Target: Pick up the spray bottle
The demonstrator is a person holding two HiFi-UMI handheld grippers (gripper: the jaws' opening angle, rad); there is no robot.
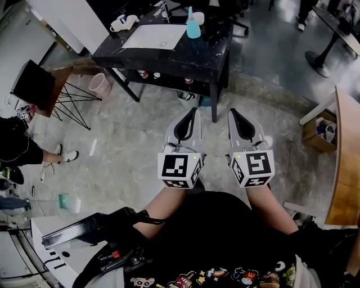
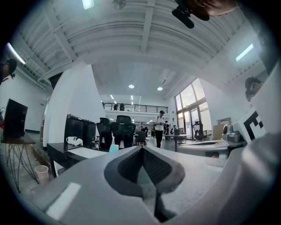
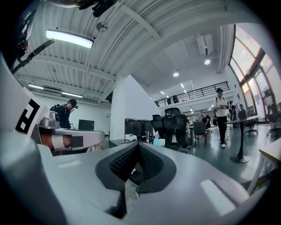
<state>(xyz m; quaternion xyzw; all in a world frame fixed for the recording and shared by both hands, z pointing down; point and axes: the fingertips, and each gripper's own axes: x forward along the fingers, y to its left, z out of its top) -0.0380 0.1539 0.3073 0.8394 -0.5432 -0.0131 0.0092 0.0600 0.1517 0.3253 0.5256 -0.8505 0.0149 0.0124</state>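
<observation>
The light blue spray bottle (image 1: 193, 25) stands upright at the far side of a black table (image 1: 214, 53), beside a white cup (image 1: 198, 17). It shows small and distant as the bottle (image 2: 113, 147) in the left gripper view and as the bottle (image 3: 156, 139) in the right gripper view. My left gripper (image 1: 195, 110) and right gripper (image 1: 231, 111) are held side by side over the floor, well short of the table, tips pointing toward it. Both are shut with nothing between the jaws, as the left gripper (image 2: 141, 147) and right gripper (image 3: 138, 144) views show.
A white sheet (image 1: 154, 36) and a white mug with a cloth (image 1: 124, 23) lie on the table, small items on its lower shelf. A pink bucket (image 1: 101, 84) and a wire-legged side table (image 1: 39, 84) stand at left, a wooden table (image 1: 346, 163) and box (image 1: 319, 132) at right.
</observation>
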